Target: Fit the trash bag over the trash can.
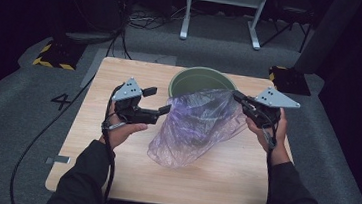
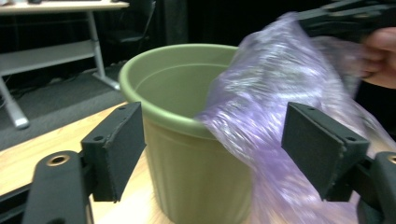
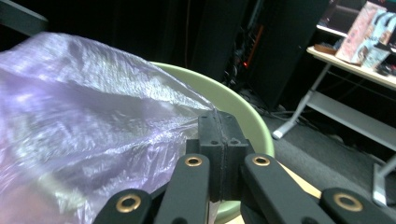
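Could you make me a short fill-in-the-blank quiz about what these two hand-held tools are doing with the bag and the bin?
1. The right tool is shut on an edge of the thin ____ plastic bag.
2. The left tool has its jaws ____, with the bag between them but not pinched.
3. Behind the bag stands a round ____ bin on the wooden table.
4. The bin's inside looks ____.

Missing words: purple; open; green; empty

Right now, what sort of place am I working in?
Probably a lab or recording studio, not a home: a small wooden table on grey carpet, black-and-yellow hazard-taped bases, loose cables, and a dark surround with metal-framed desks.
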Motion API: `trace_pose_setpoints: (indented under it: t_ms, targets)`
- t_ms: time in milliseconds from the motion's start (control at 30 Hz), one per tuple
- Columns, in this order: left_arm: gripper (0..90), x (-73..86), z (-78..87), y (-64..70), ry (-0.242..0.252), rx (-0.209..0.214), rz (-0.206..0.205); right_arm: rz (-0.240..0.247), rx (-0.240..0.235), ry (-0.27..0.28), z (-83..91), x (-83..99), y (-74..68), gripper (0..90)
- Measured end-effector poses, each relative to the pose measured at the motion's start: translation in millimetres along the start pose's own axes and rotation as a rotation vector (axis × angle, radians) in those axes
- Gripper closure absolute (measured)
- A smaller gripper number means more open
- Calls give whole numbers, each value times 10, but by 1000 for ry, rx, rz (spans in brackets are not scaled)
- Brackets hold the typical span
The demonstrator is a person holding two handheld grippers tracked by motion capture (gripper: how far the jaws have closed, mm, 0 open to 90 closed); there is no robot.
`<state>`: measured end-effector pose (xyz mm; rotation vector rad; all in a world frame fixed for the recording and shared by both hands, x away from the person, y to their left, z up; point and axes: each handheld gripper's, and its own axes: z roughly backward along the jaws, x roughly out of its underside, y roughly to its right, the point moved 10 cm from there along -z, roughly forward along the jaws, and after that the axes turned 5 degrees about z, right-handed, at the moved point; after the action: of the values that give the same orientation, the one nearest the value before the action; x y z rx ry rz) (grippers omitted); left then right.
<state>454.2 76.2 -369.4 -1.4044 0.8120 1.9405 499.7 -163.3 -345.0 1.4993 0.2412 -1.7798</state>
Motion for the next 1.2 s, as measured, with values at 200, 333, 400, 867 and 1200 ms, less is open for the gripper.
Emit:
trace_pose_setpoints:
  t_ms: [200, 333, 400, 867, 1200]
  targets:
    - [153, 99, -10, 432, -70, 67, -126, -12, 8, -51, -99, 53, 49, 900]
    - [152, 254, -78, 652, -142, 102, -192, -20, 12, -75, -141, 99, 79, 900]
    - [154, 336, -122, 690, -169, 113, -205, -20, 15, -85, -159, 123, 95, 900]
    - [897, 274, -255, 534, -163, 69, -306, -43, 3, -102, -187, 219, 145, 900]
    - [276, 189, -273, 421, -114, 39, -156, -58, 21, -115, -202, 272, 216, 900]
